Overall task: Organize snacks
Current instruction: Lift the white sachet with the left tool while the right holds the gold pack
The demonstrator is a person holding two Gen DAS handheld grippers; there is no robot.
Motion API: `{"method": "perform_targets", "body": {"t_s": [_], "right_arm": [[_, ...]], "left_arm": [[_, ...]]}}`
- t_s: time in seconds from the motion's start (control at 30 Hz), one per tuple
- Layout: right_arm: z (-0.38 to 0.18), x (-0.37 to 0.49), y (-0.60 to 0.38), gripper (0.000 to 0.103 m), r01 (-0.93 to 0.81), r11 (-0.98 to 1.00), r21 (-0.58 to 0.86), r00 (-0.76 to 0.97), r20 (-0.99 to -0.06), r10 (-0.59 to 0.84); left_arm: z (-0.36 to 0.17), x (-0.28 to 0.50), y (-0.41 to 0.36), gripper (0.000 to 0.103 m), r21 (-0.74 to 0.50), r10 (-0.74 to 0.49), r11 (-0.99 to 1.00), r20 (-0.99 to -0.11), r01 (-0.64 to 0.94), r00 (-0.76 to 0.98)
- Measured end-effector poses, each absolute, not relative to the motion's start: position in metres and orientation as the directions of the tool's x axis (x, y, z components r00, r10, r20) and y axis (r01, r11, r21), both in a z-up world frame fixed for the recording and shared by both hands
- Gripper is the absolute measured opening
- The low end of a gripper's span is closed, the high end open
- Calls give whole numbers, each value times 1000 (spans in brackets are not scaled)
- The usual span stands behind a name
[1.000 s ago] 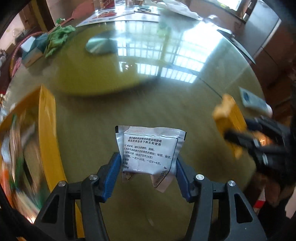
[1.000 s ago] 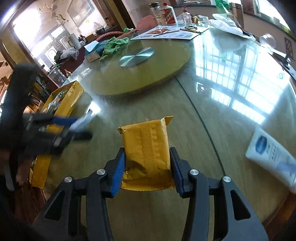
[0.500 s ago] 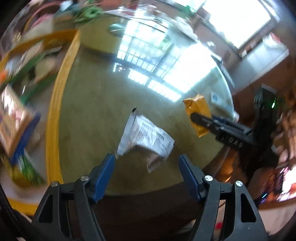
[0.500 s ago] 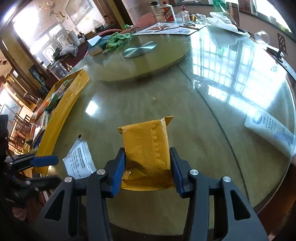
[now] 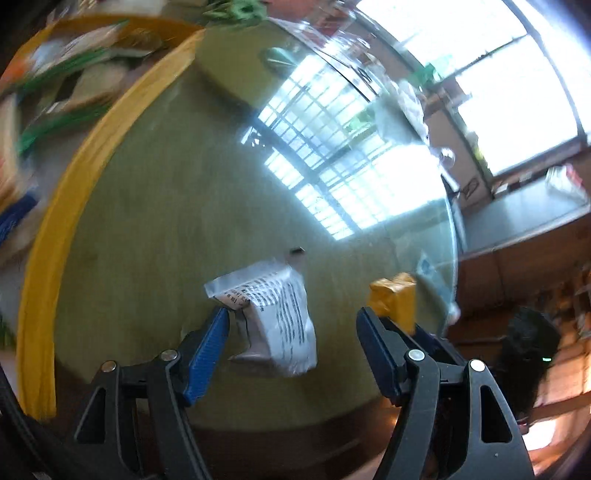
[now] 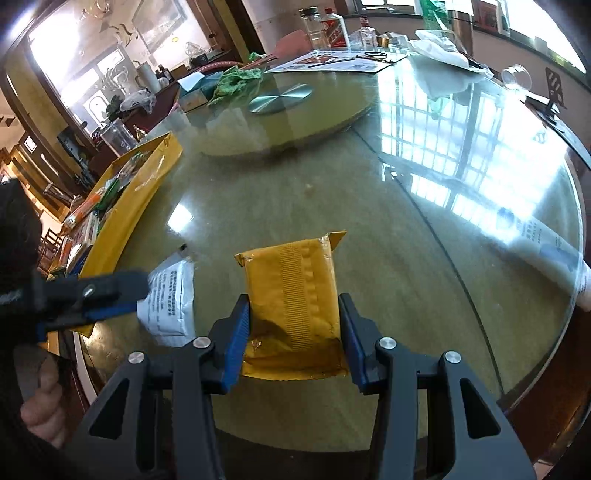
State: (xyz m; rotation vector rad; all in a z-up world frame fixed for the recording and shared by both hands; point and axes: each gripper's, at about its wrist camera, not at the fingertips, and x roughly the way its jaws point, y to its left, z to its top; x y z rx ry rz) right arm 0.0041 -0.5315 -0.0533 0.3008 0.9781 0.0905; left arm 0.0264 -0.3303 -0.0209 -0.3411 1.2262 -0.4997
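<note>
My left gripper [image 5: 293, 326] is open. A white printed sachet [image 5: 277, 325] lies loose on the glass table between its fingers; it also shows in the right wrist view [image 6: 170, 299]. My right gripper [image 6: 293, 306] is shut on a yellow snack packet [image 6: 295, 291], held above the table near its front edge. That packet also shows in the left wrist view [image 5: 393, 299]. The left gripper [image 6: 92, 295] shows at the left of the right wrist view. A yellow box [image 6: 140, 195] full of snacks stands at the left; it also shows in the left wrist view [image 5: 74, 192].
A round turntable [image 6: 295, 118] sits in the middle of the glass table. A white and blue tube [image 6: 543, 247] lies at the right edge. A green cloth [image 6: 236, 81], bottles [image 6: 328, 29], papers and a white bag lie at the far side.
My left gripper has opened and let go of the white sachet, which now lies on the table. The left view has swung right. The right gripper still holds the yellow packet.
</note>
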Motion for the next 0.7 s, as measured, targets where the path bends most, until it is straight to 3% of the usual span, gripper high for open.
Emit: {"method": "perform_targets", "body": {"t_s": [0.1, 0.4, 0.47, 0.5, 0.7], "right_arm": [[-53, 1, -534, 48, 69, 956, 286, 563, -802, 200], [-52, -4, -534, 48, 84, 963, 257, 573, -803, 164], [-52, -3, -532, 48, 85, 965, 249, 572, -805, 157], [-52, -3, -532, 48, 86, 965, 248, 572, -805, 157], [-52, -3, -531, 48, 88, 967, 240, 570, -808, 149]], "left_arm": [[-16, 18, -335, 72, -346, -417, 902, -853, 259, 314], [-20, 4, -346, 70, -106, -280, 915, -862, 388, 424], [-18, 2, -342, 54, -100, -279, 915, -855, 390, 436], [-16, 1, -342, 41, -102, -285, 913, -853, 396, 438], [-9, -5, -323, 22, -187, -376, 890, -815, 415, 441]]}}
